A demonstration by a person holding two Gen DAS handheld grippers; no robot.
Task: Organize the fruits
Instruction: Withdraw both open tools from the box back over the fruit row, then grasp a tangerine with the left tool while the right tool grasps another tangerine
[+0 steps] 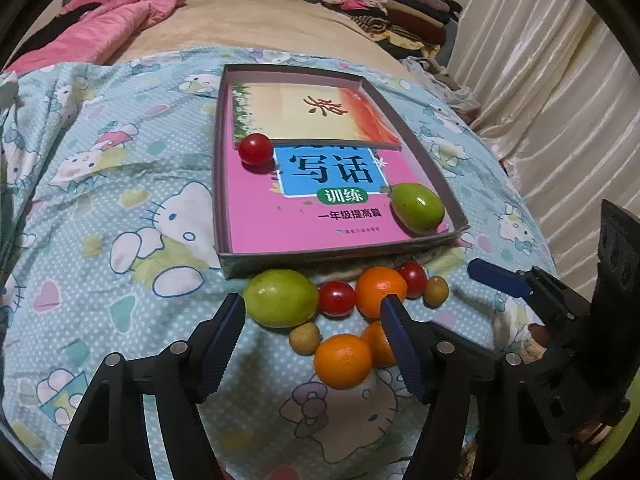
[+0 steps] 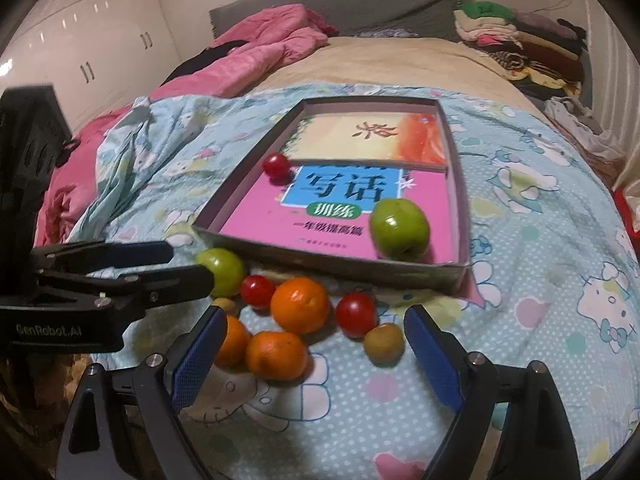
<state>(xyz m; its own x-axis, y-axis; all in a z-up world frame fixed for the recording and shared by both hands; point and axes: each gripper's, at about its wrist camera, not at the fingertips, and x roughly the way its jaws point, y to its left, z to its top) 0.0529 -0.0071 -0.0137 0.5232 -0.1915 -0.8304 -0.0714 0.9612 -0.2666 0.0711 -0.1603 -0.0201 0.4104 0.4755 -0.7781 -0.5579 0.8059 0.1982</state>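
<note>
Now both my grippers, left (image 1: 312, 344) and right (image 2: 312, 354), hang wide open, empty; fruits (image 2: 299, 305) touch, so grabbing one could roll neighbours off.

- Left wrist view: low over the bed, close behind the loose fruit (image 1: 320, 312), facing the box (image 1: 240, 256) and the curtain side.
- Right wrist view: low, same direction (slightly further right), near the fruit (image 2: 300, 320).
- Shared: fruit, box (image 2: 320, 268), patterned sheet (image 2: 540, 240), pink quilt, folded clothes.
</note>
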